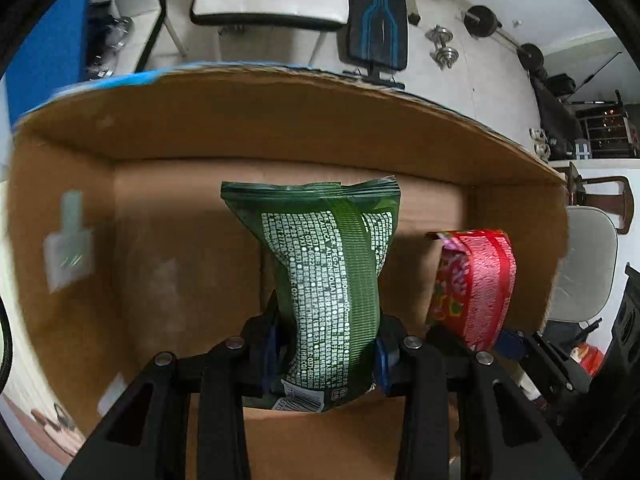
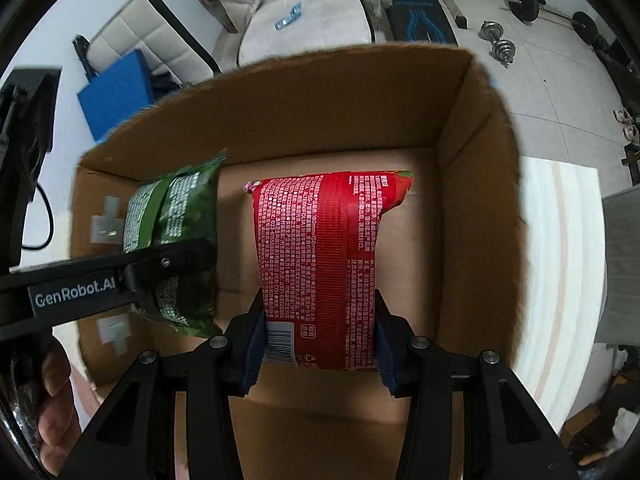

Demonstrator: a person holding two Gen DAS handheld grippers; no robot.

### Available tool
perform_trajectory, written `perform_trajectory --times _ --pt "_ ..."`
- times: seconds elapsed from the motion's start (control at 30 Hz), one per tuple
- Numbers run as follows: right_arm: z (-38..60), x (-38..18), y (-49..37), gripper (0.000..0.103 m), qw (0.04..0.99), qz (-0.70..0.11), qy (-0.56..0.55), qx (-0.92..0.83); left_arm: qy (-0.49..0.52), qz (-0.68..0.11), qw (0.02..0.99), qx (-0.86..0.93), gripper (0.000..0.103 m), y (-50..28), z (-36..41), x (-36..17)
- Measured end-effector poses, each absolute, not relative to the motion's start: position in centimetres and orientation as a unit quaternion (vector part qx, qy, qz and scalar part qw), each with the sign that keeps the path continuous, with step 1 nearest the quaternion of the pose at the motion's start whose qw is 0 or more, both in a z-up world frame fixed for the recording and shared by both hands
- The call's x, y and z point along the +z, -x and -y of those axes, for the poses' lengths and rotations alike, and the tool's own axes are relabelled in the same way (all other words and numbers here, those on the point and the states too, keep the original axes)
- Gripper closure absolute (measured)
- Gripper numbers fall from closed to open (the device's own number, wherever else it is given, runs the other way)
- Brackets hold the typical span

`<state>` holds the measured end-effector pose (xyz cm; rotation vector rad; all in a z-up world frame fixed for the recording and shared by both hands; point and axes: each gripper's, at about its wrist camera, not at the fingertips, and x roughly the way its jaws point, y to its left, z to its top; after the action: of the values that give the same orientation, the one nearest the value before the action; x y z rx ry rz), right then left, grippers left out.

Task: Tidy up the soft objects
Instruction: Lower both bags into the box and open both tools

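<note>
**A:** What are my claws holding, left to right?

**B:** My left claw [image 1: 326, 350] is clamped on a green snack bag [image 1: 332, 280], squeezed at its lower half, the sealed top hanging down into an open cardboard box [image 1: 280, 120]. My right claw [image 2: 318, 344] is clamped on a red snack bag [image 2: 320, 256] the same way, just beside the green one, both above the box floor and not yet resting on it.

**A:** How should I set them down well?

**B:** I judge it best to lower both until the bags touch the floor, keep them side by side without overlapping, then open each claw and lift straight up so the soft packs don't drag.

**A:** What differs between views?

**B:** The left wrist view shows the box's left wall with taped patches [image 1: 66, 248]. Only the right wrist view shows a hand [image 2: 52, 412] gripping the left tool, and the pale counter [image 2: 560, 260] right of the box.
</note>
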<state>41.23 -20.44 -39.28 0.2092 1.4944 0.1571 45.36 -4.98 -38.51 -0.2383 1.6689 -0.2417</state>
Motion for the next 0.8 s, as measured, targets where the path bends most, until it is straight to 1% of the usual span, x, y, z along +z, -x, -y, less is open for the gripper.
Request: perform_trajectory --times 0.17,0.33,0.37,0.4,0.43,0.5,0.53,0.57,0.6,0.63,0.67,0.7,0.73,0.77,0.8 --pt "19.9 -40.8 -42.3 0.054 0.723 -0.683 -0.085 0.059 0.104 -0.748 0.644 -0.126 0.067 -46.0 5.9 -39.9" --pt "19.2 -41.8 -43.3 0.053 0.723 -0.686 -0.065 0.052 0.076 -0.749 0.648 -0.119 0.066 -44.8 6.6 -39.1" --pt "18.8 -41.6 -42.8 0.05 0.721 -0.688 -0.063 0.052 0.074 -0.749 0.648 -0.12 0.062 -44.7 6.6 -38.9" --pt "18.8 -41.6 -42.8 0.04 0.72 -0.689 -0.061 0.052 0.068 -0.747 0.65 -0.12 0.058 -44.4 6.6 -38.5" --pt "18.7 -41.3 -42.7 0.036 0.72 -0.69 -0.057 0.048 0.063 -0.745 0.654 -0.115 0.055 -44.3 6.5 -38.2" --pt "19.1 -41.1 -42.8 0.034 0.719 -0.69 -0.064 0.053 0.053 -0.736 0.666 -0.108 0.038 -43.9 5.9 -37.2" --pt "19.1 -40.6 -42.6 0.034 0.719 -0.69 -0.065 0.052 0.051 -0.733 0.67 -0.106 0.033 -43.7 5.8 -36.6" --pt "19.1 -40.2 -42.5 0.031 0.719 -0.69 -0.064 0.053 0.05 -0.729 0.675 -0.104 0.024 -43.4 5.7 -36.1" --pt "19.1 -39.8 -42.4 0.025 0.719 -0.689 -0.063 0.057 0.05 -0.725 0.68 -0.1 0.016 -43.1 5.5 -35.4" --pt "19.0 -39.1 -42.0 0.022 0.719 -0.689 -0.063 0.061 0.053 -0.719 0.686 -0.098 0.014 -42.6 5.0 -34.6" --pt "18.8 -38.5 -41.6 0.012 0.72 -0.689 -0.062 0.061 0.051 -0.714 0.692 -0.092 0.012 -42.0 4.5 -33.7" --pt "18.7 -38.0 -41.4 0.004 0.722 -0.687 -0.061 0.06 0.049 -0.71 0.697 -0.09 0.011 -42.2 3.9 -33.5" --pt "18.6 -37.2 -40.8 0.002 0.726 -0.682 -0.058 0.061 0.046 -0.702 0.705 -0.088 0.009 -41.8 3.3 -32.5" --pt "18.2 -36.7 -40.8 0.0 0.728 -0.68 -0.054 0.063 0.042 -0.697 0.711 -0.084 0.002 -42.0 3.2 -31.9" --pt "17.9 -36.3 -40.6 0.0 0.73 -0.678 -0.05 0.063 0.038 -0.691 0.717 -0.081 0.002 -41.6 3.1 -31.1"
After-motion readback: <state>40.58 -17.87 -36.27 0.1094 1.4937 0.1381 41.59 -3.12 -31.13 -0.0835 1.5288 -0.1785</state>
